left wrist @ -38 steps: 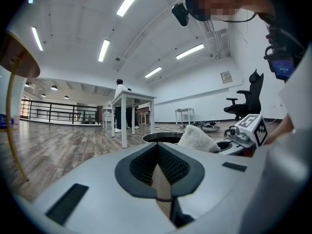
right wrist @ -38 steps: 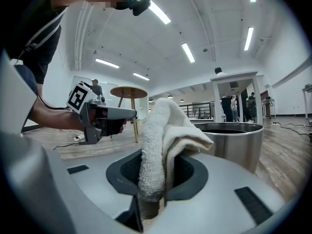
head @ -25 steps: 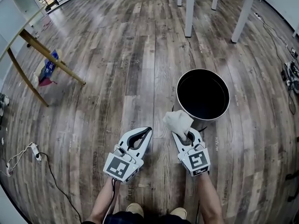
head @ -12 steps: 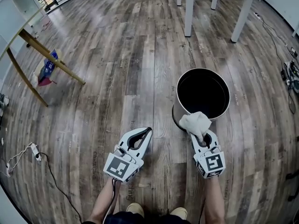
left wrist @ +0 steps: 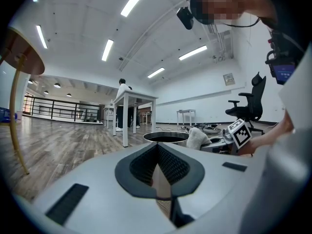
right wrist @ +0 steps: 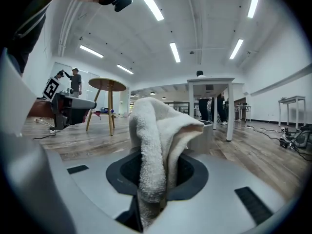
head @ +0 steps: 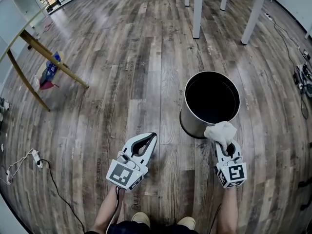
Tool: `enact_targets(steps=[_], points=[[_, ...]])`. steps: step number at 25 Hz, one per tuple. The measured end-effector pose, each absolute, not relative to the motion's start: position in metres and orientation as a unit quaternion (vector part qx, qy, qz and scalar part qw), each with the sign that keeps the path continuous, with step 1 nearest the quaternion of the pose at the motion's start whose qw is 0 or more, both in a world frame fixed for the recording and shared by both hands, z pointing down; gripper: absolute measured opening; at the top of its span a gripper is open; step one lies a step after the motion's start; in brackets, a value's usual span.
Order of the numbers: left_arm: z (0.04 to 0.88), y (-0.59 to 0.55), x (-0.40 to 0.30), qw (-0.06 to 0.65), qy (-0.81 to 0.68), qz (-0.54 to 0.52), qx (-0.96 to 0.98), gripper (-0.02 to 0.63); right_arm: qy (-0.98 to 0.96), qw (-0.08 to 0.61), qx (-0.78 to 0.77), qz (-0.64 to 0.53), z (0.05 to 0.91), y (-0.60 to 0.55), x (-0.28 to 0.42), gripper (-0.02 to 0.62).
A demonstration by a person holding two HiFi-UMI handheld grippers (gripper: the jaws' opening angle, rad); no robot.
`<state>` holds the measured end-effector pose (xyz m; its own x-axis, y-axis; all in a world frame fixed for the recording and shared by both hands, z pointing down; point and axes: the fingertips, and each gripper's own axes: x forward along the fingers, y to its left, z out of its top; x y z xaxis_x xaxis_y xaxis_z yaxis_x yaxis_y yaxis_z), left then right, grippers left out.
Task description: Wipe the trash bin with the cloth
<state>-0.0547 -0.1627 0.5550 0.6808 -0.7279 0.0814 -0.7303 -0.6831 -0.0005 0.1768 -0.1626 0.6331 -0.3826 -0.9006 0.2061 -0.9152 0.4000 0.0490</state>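
Note:
A round metal trash bin with a black inside stands on the wooden floor, right of centre in the head view. My right gripper is shut on a white cloth, which bunches up against the bin's near right side. In the right gripper view the cloth fills the jaws and hides most of the bin behind it. My left gripper is shut with nothing in it, low over the floor left of the bin. The left gripper view shows the bin and the cloth ahead to the right.
White table legs stand beyond the bin. A wooden stand with a blue bag is at the left. A cable with a plug lies on the floor at lower left. More cables lie at the right edge.
My right gripper has carried the cloth rightward round the bin's near side, from its left front to its right front. The left gripper has stayed put.

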Motion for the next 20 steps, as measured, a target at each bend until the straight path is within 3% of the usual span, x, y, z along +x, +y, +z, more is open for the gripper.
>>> enact_targets(steps=[11,20], points=[[0.552,-0.163,-0.067,0.015,-0.404,0.033,0.914,0.0,-0.783,0.086,0.614,0.058,0.64,-0.172,0.249,0.083],[0.553,-0.161,-0.073,0.016,-0.407,0.028,0.913,0.0,-0.785,0.103,0.609,0.048,0.641,-0.167,0.246,0.083]])
